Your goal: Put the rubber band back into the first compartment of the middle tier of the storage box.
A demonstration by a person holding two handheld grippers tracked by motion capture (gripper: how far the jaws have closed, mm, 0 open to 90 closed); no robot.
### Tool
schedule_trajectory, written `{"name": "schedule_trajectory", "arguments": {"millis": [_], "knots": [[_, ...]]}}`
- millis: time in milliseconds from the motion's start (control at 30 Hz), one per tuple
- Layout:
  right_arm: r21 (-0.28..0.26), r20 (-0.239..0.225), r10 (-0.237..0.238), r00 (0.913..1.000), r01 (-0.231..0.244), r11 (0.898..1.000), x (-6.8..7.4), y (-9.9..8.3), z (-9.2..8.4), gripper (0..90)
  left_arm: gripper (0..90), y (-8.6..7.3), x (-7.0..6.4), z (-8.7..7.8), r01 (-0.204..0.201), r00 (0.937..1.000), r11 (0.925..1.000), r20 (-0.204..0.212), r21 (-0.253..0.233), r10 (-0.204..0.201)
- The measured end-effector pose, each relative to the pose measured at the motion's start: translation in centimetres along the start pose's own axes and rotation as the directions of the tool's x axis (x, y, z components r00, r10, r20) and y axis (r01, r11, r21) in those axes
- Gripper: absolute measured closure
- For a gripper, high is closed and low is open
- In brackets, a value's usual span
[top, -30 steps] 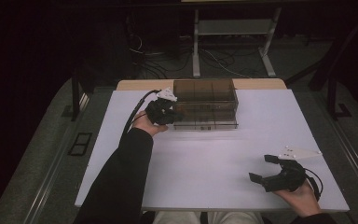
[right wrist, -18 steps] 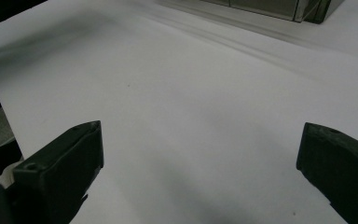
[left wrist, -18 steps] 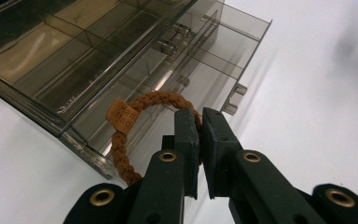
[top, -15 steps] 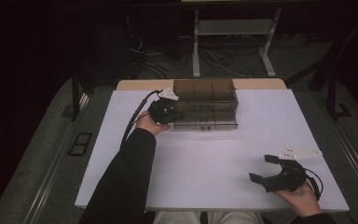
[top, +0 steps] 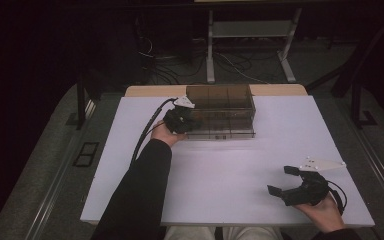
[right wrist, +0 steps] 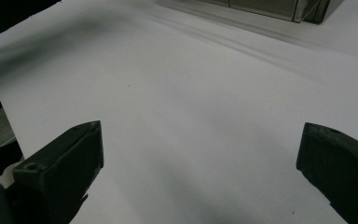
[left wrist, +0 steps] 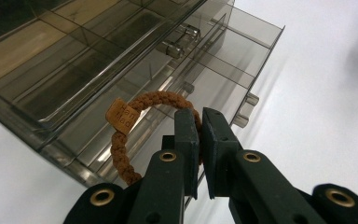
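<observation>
- The left gripper (left wrist: 199, 135) has its fingers (left wrist: 186, 140) clenched on a brown braided hair tie (left wrist: 121, 154); the cord runs between the two pads, and the stretch inside the grip is hidden by them.
- The rest of the hair tie loops up and out to the left of the fingers, with a small tan tag (left wrist: 121, 116) on it whose lettering is too small to read. The bottom of the loop disappears behind the gripper's body.
- Just beyond the fingertips sits a smoky transparent drawer organizer (left wrist: 98, 60). Its lower drawer (left wrist: 242, 60) stands pulled out, and the hair tie hangs over its open compartments; whether the tie touches the drawer cannot be told.
- In the high view the left gripper (top: 179, 119) is pressed close to the left front of the organizer (top: 220, 112), and the hair tie is too small and dark to make out there.
- The right gripper (top: 286, 181) rests well apart from the organizer, near the front right corner of the white tabletop (top: 220, 170), held in the person's hand (top: 325, 210), which the frame's lower edge partly cuts off.
- Its fingers (right wrist: 70, 154) are released and spread wide, with bare tabletop between them; the organizer is cut off by the top edge of the right gripper view.
</observation>
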State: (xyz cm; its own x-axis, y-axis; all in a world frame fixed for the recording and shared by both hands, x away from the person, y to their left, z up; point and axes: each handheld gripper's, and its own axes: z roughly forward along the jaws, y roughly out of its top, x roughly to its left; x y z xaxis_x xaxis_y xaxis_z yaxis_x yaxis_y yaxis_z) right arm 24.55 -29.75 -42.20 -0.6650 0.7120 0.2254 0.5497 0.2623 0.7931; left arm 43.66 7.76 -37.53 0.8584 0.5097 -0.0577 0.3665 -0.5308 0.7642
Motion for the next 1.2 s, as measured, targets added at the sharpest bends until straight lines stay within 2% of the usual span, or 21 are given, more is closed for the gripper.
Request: {"name": "schedule_trajectory", "arguments": {"millis": [200,267,400,467,533,567,633,667,833,867,900,1033,1067,1200], "knots": [[-0.001,0.000,0.002,1.0000,-0.002,1.000,0.0,0.0,-0.1,0.0,84.7,-0.2,0.1,0.7,-0.003,1.0000,0.9999,-0.001,0.013,0.003],[-0.001,0.001,0.002,1.0000,-0.002,1.000,0.0,0.0,-0.1,0.0,84.7,-0.3,0.0,1.0,0.007,1.0000,1.0000,-0.001,0.006,-0.007],[0.000,0.000,0.002,1.0000,-0.002,1.000,0.0,0.0,-0.1,0.0,84.7,-0.5,0.0,1.5,0.001,1.0000,0.9996,-0.001,0.027,-0.001],[0.000,0.000,0.001,1.0000,-0.001,1.000,0.0,0.0,-0.1,0.0,84.7,-0.7,0.1,1.9,0.020,0.9998,0.9996,-0.003,0.020,-0.020],[0.000,0.000,0.001,1.0000,-0.001,1.000,0.0,0.0,-0.1,0.0,84.7,-0.9,0.3,1.9,0.013,0.9999,0.9994,-0.006,0.033,-0.013],[0.000,0.000,0.001,1.0000,-0.001,1.000,0.0,0.0,-0.1,0.0,84.7,-1.0,0.3,2.1,0.027,0.9996,0.9993,-0.008,0.024,-0.027],[0.000,0.000,0.002,1.0000,-0.002,1.000,0.0,0.0,-0.1,0.0,84.7,-1.3,0.5,2.3,0.023,0.9997,0.9994,-0.012,0.027,-0.023],[-0.002,-0.001,0.001,1.0000,-0.001,1.000,0.0,0.0,-0.1,0.0,84.7,-1.4,0.5,2.4,0.049,0.9987,0.9986,-0.015,0.019,-0.049],[0.000,-0.001,0.002,1.0000,-0.002,1.000,0.0,0.0,-0.1,0.0,84.6,-1.7,0.8,2.6,0.044,0.9989,0.9982,-0.016,0.040,-0.043],[0.000,-0.001,0.002,1.0000,-0.002,1.000,-0.1,0.0,-0.1,0.0,84.6,-1.8,0.7,2.8,0.067,0.9976,0.9975,-0.018,0.021,-0.067],[-0.001,-0.001,0.001,1.0000,-0.001,1.000,-0.1,0.0,-0.1,0.0,84.5,-1.8,0.8,2.8,0.058,0.9982,0.9979,-0.016,0.028,-0.058],[-0.001,-0.002,0.000,1.0000,0.000,1.000,-0.1,0.0,-0.1,0.0,83.8,-1.9,0.8,3.0,0.068,0.9976,0.9974,-0.018,0.024,-0.068],[-0.001,-0.002,0.000,1.0000,0.000,1.000,-0.1,0.0,-0.1,0.0,83.7,-1.9,0.8,3.0,0.057,0.9983,0.9978,-0.015,0.032,-0.057],[-0.002,0.000,0.004,1.0000,-0.004,1.000,-0.1,0.0,-0.1,0.0,82.6,-1.9,0.8,3.2,0.074,0.9972,0.9970,-0.008,0.021,-0.074]]}}
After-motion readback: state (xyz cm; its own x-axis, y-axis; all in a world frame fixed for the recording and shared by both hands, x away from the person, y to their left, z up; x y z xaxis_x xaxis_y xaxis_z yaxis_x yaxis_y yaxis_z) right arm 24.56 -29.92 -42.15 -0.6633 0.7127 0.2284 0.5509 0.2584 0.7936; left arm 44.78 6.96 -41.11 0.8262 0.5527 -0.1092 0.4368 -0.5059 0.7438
